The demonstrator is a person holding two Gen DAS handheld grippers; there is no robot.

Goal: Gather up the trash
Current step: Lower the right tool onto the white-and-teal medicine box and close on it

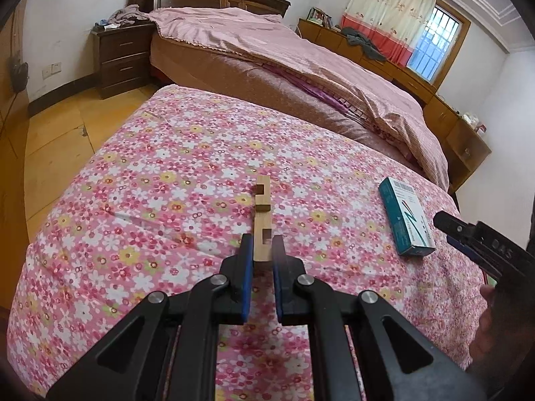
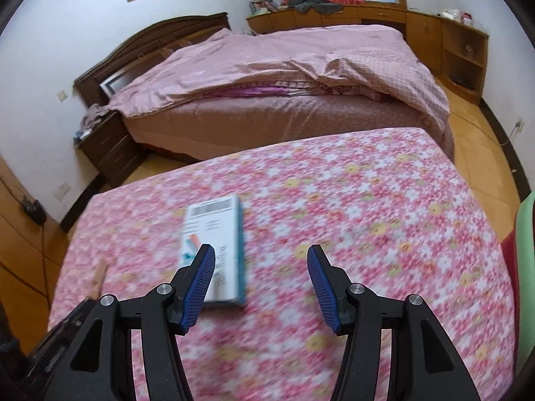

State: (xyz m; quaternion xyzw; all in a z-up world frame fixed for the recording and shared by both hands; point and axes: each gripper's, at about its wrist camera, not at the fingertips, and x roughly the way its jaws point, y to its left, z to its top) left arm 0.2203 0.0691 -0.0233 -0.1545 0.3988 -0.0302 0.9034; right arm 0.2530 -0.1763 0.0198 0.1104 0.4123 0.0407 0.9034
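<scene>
A notched wooden stick (image 1: 261, 214) lies on the floral cloth (image 1: 160, 200), its near end between the blue pads of my left gripper (image 1: 262, 247), which is shut on it. A teal and white carton (image 1: 406, 220) lies to the right on the cloth. In the right wrist view the carton (image 2: 217, 247) lies just ahead and left of my right gripper (image 2: 260, 260), which is open and empty above the cloth; its left finger (image 2: 200, 277) overlaps the carton's near part. The stick's end (image 2: 100, 277) shows at the left. My right gripper also shows in the left wrist view (image 1: 454, 230).
The cloth covers a raised surface whose edges drop to a wooden floor (image 1: 57, 147). A large bed with a pink quilt (image 1: 301, 67) stands behind. A dark nightstand (image 1: 122, 56) and low wooden cabinets (image 1: 434, 107) line the walls. Something green and red (image 2: 521, 234) stands at the right.
</scene>
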